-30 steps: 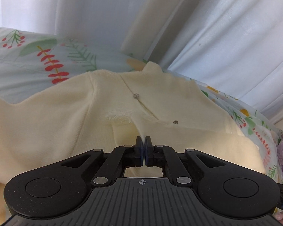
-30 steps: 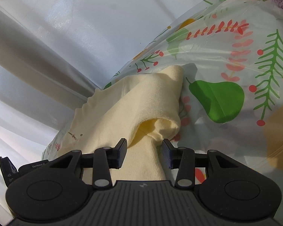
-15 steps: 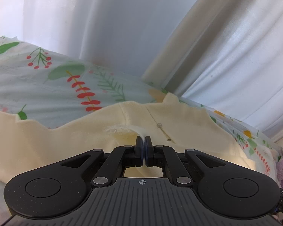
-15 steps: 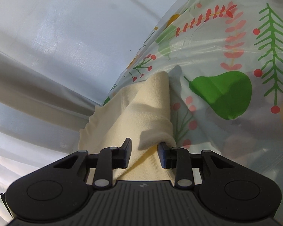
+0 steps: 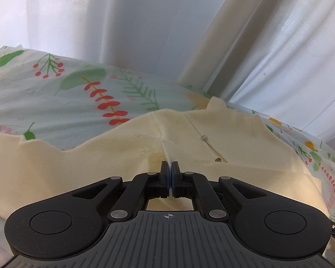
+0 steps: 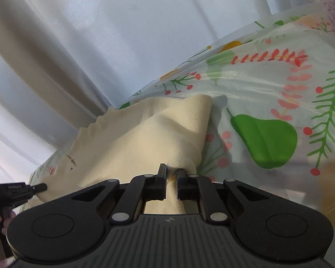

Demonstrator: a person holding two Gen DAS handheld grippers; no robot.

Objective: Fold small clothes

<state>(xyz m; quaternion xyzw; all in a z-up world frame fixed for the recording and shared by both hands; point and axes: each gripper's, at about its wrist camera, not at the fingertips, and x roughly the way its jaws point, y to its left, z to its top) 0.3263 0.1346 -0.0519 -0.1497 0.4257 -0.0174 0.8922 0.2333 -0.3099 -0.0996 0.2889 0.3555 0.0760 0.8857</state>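
folding looks barely begun: the cream garment (image 5: 223, 138) lies mostly spread on the patterned surface (image 5: 55, 102), button placket showing, with no finished crease that i can see. at the left, the left gripper (image 5: 169, 167) is fully closed, with a thin pinch of the garment's cloth caught between its pads near the neckline. across to the right, the right gripper (image 6: 171, 174) has its jaws closing, a narrow gap still between them, around a bunched ridge of the same garment (image 6: 145, 138) at its right end, where one part already lies doubled over. whether the pads press the cloth yet i cannot tell for sure. i judge that both ends are being taken up for a first fold, with the later folds and flattening all left to do.

for room, the left part of the surface is bare print, and so is the stretch right of the garment around the green pear (image 6: 265, 140). the far edge is tight: the white curtain (image 5: 290, 55) hangs just behind the garment's far hem. a purple plush thing (image 6: 332, 11) sits at the far right corner, well apart.
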